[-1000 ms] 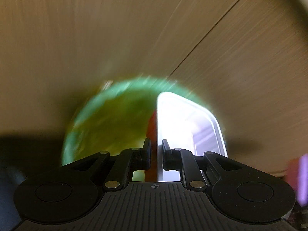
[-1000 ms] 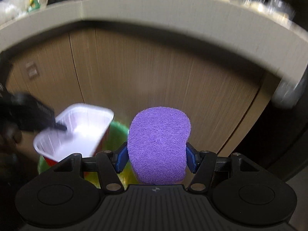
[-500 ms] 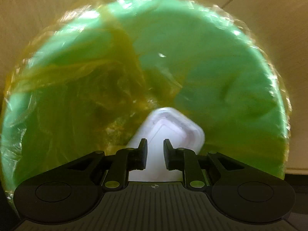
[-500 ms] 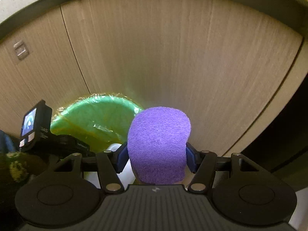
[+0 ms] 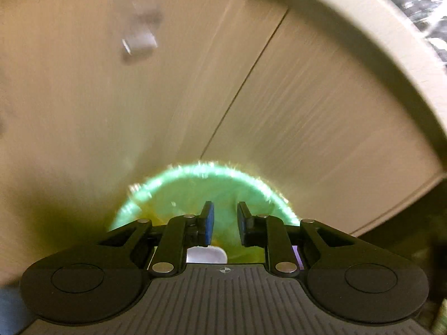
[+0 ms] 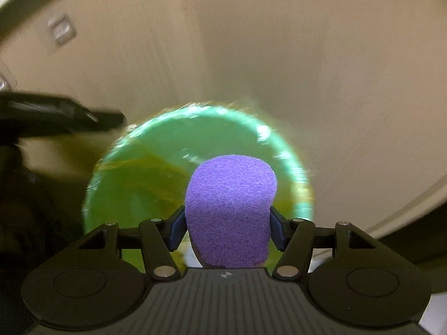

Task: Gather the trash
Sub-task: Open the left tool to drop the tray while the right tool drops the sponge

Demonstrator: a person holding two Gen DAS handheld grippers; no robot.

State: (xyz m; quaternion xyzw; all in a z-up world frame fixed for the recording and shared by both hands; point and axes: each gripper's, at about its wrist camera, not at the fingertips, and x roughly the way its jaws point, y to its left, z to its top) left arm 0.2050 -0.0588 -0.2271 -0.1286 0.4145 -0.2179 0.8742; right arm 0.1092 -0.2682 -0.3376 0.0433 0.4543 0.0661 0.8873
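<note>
A green bin lined with a clear yellowish bag [image 5: 223, 184] stands against wooden cabinet doors; it also shows in the right wrist view [image 6: 156, 173]. My left gripper [image 5: 225, 223] is open and empty, above the bin's near side. A white plastic tray [image 5: 206, 255] lies in the bin, showing just below its fingers. My right gripper [image 6: 227, 226] is shut on a purple sponge [image 6: 230, 212] and holds it over the bin's opening. The left gripper's dark body [image 6: 61, 114] shows blurred at the left of the right wrist view.
Wooden cabinet doors [image 5: 321, 117] fill the background, with a seam [image 5: 243, 89] between two doors and a small metal handle [image 5: 139, 44]. A pale countertop edge [image 5: 377, 28] curves overhead. A dark gap opens to the right of the cabinets [image 6: 413, 240].
My left gripper let go of the white tray, which dropped into the bin, then opened wider and pulled back up. My right gripper moved with the sponge over the bin.
</note>
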